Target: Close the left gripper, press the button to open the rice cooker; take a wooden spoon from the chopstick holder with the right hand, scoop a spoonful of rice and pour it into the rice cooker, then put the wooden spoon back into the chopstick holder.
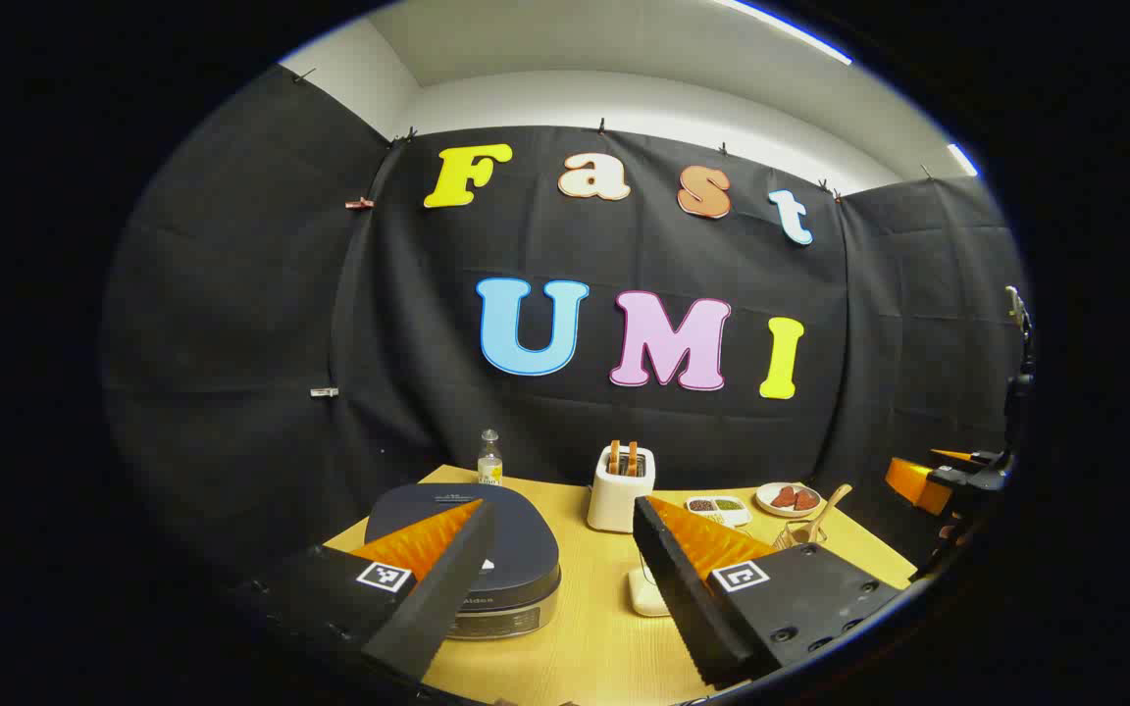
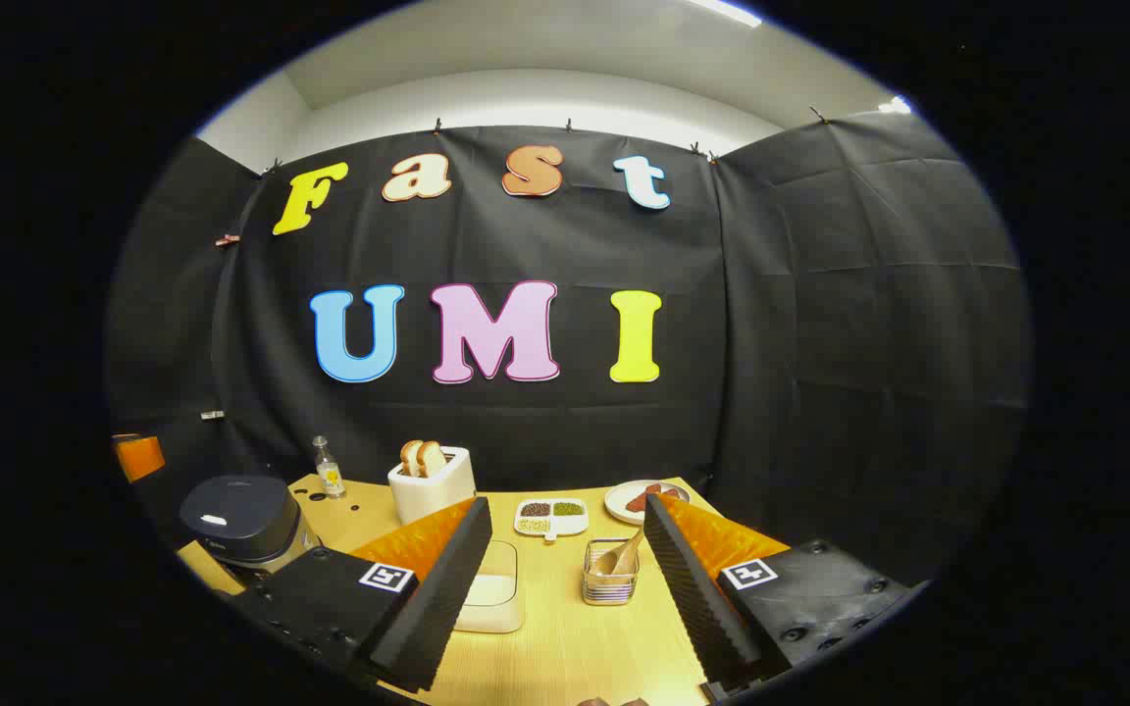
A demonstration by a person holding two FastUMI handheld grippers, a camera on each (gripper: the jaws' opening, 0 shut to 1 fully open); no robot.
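Note:
The rice cooker point(image 1: 467, 549) has a dark lid that is down, and it sits just beyond my left gripper's point(image 1: 563, 505) left finger. That gripper is open and holds nothing. A white box of rice point(image 1: 645, 591) lies by its right finger. In the right gripper view, the wire chopstick holder point(image 2: 610, 579) with the wooden spoon point(image 2: 622, 557) stands between the fingers of my right gripper point(image 2: 567, 505), which is open and some way short of it. The rice box point(image 2: 491, 588) is beside the left finger. The cooker point(image 2: 243, 525) is far left.
A white toaster point(image 1: 621, 487) with bread, a small bottle point(image 1: 489, 459), a divided dish point(image 1: 719, 508) of grains and a plate point(image 1: 789, 498) stand along the back of the wooden table point(image 1: 585, 637). The other gripper point(image 1: 928, 480) hovers at the far right.

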